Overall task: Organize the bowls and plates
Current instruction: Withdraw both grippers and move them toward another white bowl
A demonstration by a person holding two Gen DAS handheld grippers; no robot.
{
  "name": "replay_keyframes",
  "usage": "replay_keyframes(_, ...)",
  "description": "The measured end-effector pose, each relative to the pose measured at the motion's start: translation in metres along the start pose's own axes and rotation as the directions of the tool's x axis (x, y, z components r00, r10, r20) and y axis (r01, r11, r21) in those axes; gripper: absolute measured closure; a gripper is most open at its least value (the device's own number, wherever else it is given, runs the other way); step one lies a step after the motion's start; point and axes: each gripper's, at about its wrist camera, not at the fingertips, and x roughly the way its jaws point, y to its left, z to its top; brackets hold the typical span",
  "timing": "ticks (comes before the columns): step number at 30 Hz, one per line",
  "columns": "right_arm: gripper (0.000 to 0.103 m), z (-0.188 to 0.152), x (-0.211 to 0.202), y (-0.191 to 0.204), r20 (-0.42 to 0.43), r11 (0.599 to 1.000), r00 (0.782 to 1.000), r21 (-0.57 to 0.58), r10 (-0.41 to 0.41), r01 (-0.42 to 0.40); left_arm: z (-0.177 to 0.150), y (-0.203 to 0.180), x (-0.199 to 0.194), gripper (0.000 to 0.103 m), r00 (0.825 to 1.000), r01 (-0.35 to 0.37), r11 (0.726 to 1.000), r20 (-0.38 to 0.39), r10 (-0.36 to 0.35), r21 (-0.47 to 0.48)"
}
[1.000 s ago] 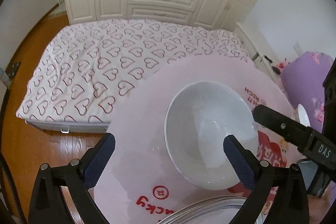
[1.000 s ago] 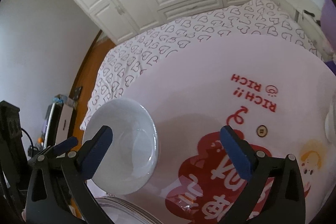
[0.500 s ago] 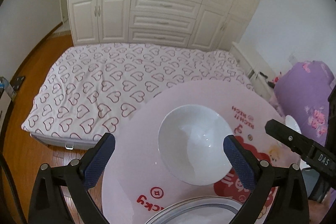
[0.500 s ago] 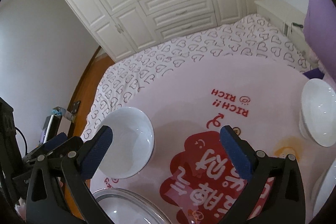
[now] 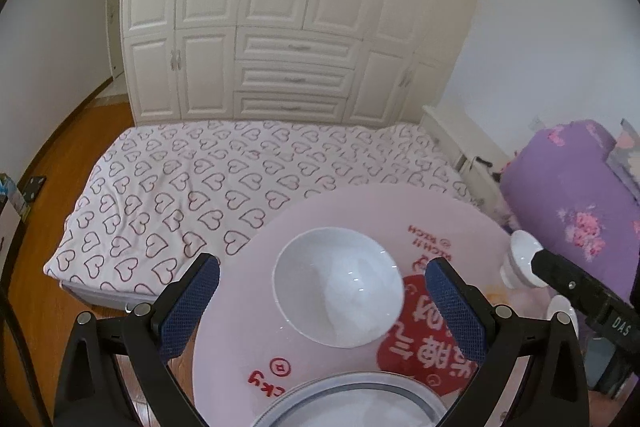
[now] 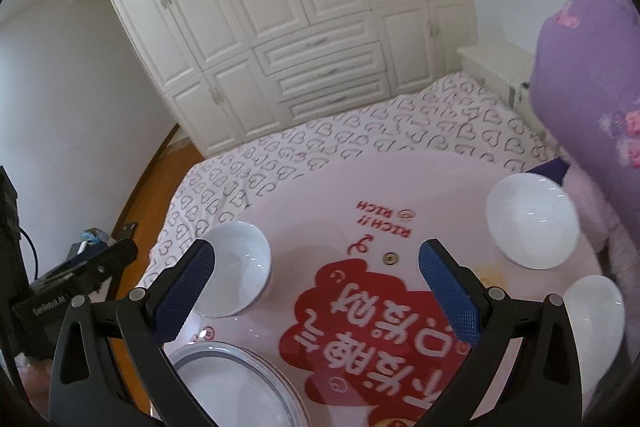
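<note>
A white bowl (image 5: 338, 287) sits on the round pink table (image 5: 248, 307), and it shows again (image 6: 236, 271) at the table's left side in the right wrist view. My left gripper (image 5: 318, 307) hangs above and behind it, open and empty. A grey-rimmed plate (image 5: 352, 403) lies at the near edge, seen also (image 6: 236, 383) at lower left. My right gripper (image 6: 316, 291) is open over the red print, holding nothing. Two more white bowls (image 6: 532, 221) (image 6: 596, 323) stand at the table's right side.
A bed with a heart-print sheet (image 5: 224, 187) lies just beyond the table. White wardrobes (image 5: 280, 27) fill the back wall. A purple flowered bundle (image 5: 572, 207) stands at the right. Wooden floor (image 5: 40, 267) runs along the left.
Both grippers have pulled back and risen from the table. The white bowl now looks smaller and lies farther from my left fingers. The right-side bowls have come into view.
</note>
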Motion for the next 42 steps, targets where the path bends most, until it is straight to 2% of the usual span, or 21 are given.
replay_keyframes(10,0.000,-0.011,-0.051,-0.033,0.092,0.997,0.993,0.011,-0.071,0.070,-0.031,-0.034,-0.037,0.001,0.997,0.054,0.997,0.049,-0.057,0.062)
replay_keyframes(18,0.000,-0.026,-0.094,-0.074,0.130,0.989,0.981,0.043,-0.146,0.141,-0.041,-0.076,-0.029,0.001,0.994,0.097,0.986,0.033,-0.102,0.133)
replay_keyframes(23,0.000,-0.039,-0.117,-0.115,0.111,0.972,0.969,0.096,-0.223,0.213,-0.046,-0.119,-0.007,0.001,0.989,0.149,0.970,-0.026,-0.147,0.193)
replay_keyframes(29,0.000,-0.058,-0.129,-0.173,0.043,0.939,0.951,0.176,-0.307,0.295,-0.040,-0.172,0.033,0.001,0.978,0.199,0.948,-0.115,-0.175,0.250)
replay_keyframes(37,0.000,-0.079,-0.119,-0.216,-0.050,0.921,0.947,0.225,-0.316,0.319,-0.046,-0.211,0.076,0.001,0.959,0.247,0.932,-0.202,-0.197,0.266)
replay_keyframes(42,0.000,-0.082,-0.110,-0.226,-0.084,0.920,0.950,0.235,-0.302,0.313,-0.051,-0.227,0.106,0.001,0.934,0.289,0.924,-0.287,-0.214,0.252)
